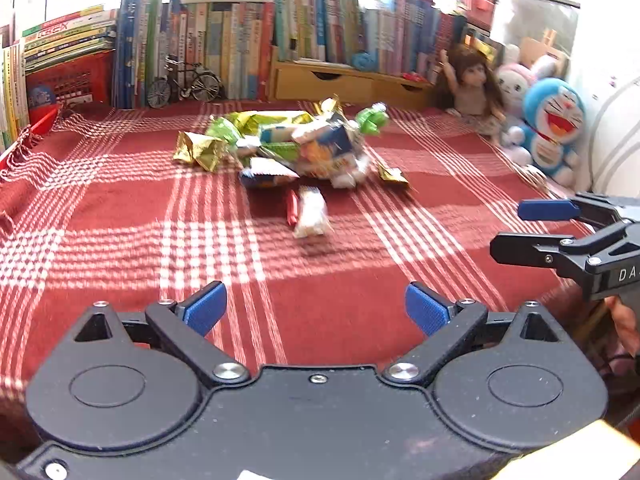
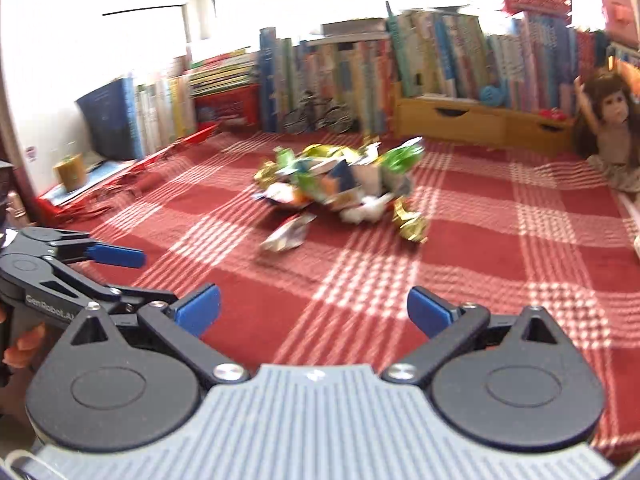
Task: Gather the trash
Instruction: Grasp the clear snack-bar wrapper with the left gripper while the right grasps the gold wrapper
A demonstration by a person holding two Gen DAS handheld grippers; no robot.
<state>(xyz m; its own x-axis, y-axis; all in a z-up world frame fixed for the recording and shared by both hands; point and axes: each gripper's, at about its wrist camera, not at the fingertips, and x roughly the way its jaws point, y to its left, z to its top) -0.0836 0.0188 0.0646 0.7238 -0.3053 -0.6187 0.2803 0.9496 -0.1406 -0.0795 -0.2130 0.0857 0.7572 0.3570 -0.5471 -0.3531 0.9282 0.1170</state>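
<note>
- Left wrist view: the left tool (image 1: 316,312) hangs over a red cloth with white checks (image 1: 120,240), its blue pads spread wide with nothing between them.
- A heap of wrappers (image 1: 288,146) lies in the middle of the cloth, far from the tool; one small white wrapper (image 1: 312,212) and a red scrap (image 1: 292,208) lie apart on the near side of the heap.
- A row of books (image 1: 224,48) lines the far edge, with a toy bicycle (image 1: 184,82) and a wooden drawer box (image 1: 348,84) before it; a doll (image 1: 472,84) and soft toys (image 1: 552,128) sit far right.
- The right tool (image 1: 508,228) shows at the right edge, released and empty.
- Right wrist view: the right tool (image 2: 314,312) is spread wide over the same cloth (image 2: 500,240), empty.
- The heap (image 2: 344,180) lies ahead at mid-distance, blurred; the books (image 2: 400,68) stand beyond, the doll (image 2: 612,120) at far right.
- The left tool (image 2: 132,276) enters at near left.
</note>
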